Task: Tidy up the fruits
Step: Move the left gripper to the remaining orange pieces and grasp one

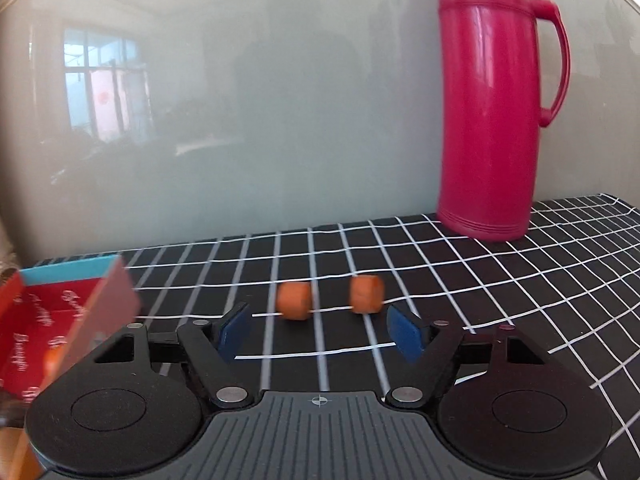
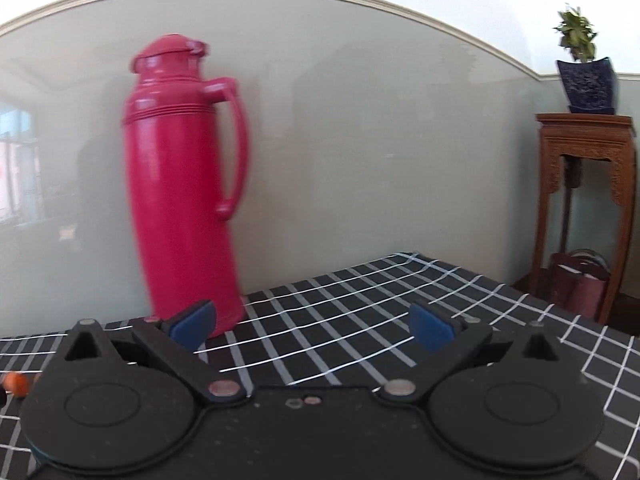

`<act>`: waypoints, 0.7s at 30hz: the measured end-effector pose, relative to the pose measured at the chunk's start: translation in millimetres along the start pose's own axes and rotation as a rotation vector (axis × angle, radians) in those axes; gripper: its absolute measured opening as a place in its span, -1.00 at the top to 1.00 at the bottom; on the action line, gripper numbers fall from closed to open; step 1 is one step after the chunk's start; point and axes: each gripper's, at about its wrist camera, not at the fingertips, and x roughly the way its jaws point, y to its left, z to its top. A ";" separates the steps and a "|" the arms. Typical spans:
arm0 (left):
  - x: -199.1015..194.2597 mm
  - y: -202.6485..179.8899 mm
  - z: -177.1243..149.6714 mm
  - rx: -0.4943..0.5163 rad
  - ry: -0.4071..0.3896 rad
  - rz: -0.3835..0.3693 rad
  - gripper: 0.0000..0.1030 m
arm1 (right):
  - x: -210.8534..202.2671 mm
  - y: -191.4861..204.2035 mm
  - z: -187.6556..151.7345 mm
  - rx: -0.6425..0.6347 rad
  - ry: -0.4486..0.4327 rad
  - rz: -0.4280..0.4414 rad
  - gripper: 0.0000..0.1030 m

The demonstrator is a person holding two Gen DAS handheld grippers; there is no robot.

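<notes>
Two small orange fruits lie on the black checked tablecloth (image 1: 480,280): one (image 1: 294,301) to the left and one (image 1: 366,294) to the right, both just beyond my left gripper (image 1: 320,330). Its blue pads stand apart with nothing between them, so it is open. At the far left is a red box (image 1: 44,320) with a raised flap, and something orange (image 1: 54,360) shows inside it. My right gripper (image 2: 312,326) is open over bare cloth with nothing in it. In the right wrist view a small orange fruit (image 2: 17,383) shows at the left edge.
A tall pink thermos jug (image 1: 492,100) stands at the back of the table against the pale wall, also seen as the thermos (image 2: 184,184). Beyond the table's right edge stands a carved wooden stand (image 2: 586,200) with a potted plant (image 2: 586,80) on top.
</notes>
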 end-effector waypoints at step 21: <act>67.3 12.5 10.5 -0.050 0.106 0.076 0.21 | 44.1 -17.2 -7.1 0.018 0.043 -0.027 -1.00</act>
